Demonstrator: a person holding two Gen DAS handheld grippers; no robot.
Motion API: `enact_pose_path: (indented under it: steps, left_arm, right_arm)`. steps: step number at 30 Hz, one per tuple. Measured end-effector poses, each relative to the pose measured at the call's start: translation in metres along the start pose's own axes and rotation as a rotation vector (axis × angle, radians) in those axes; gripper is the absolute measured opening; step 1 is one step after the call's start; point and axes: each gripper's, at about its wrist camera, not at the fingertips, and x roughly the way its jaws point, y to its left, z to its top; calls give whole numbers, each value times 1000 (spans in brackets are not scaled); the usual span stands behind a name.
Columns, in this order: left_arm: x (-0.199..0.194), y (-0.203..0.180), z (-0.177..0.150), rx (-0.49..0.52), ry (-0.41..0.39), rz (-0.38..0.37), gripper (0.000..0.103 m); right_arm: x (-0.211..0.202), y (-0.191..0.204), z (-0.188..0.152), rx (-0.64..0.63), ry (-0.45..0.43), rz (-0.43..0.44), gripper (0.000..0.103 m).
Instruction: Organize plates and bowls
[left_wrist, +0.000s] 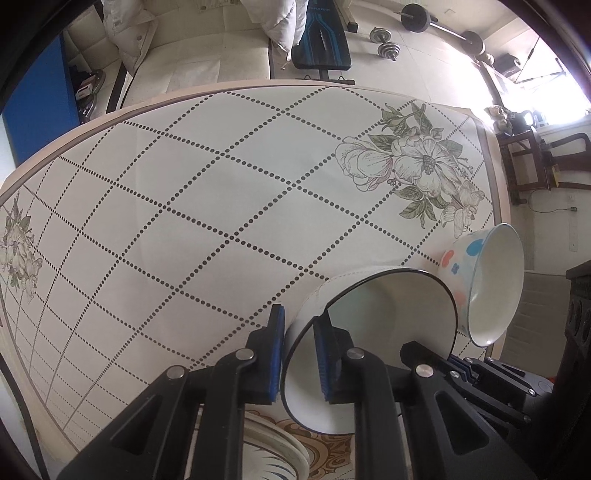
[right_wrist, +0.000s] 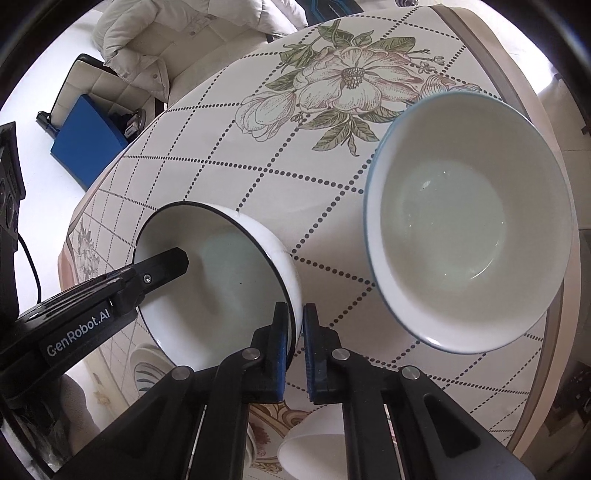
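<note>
We see two glossy, smooth ceramic bowls: a black-rimmed bowl (right_wrist: 221, 280) and a blue-rimmed bowl (right_wrist: 465, 221). The counter (left_wrist: 207, 192) wears a smooth printed cloth. Each hand-held gripper (left_wrist: 299, 354) is matt black plastic.

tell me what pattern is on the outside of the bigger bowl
Coloured dots, blue, orange and pink, on white bowl; clearest in the left wrist view.

Bare tablecloth (left_wrist: 221, 206) leftward; spotted bowl (left_wrist: 484, 284) close at right.

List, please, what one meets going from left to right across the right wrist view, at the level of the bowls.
Left tongs reaching into the black-rimmed bowl → right tongs, nearly shut beside that bowl's wall → blue-rimmed bowl standing on the table.
</note>
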Motion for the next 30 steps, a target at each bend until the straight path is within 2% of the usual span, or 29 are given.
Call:
enact_pose_path:
  steps: [8, 15, 23, 30]
  left_arm:
    - [-35, -26, -26, 45, -12, -6, 13]
    - [-54, -54, -59, 105, -18, -29, 13]
    - [-33, -77, -96, 158, 44, -34, 14]
    - [-4, -88, -117, 192, 109, -8, 14]
  right_arm:
    - [-41, -2, -20, -16, -29, 4, 9]
    - [-81, -18, -57, -6, -46, 10, 9]
    - [-88, -51, -115, 41, -24, 10, 9]
    - [-70, -78, -140, 83, 11, 1, 9]
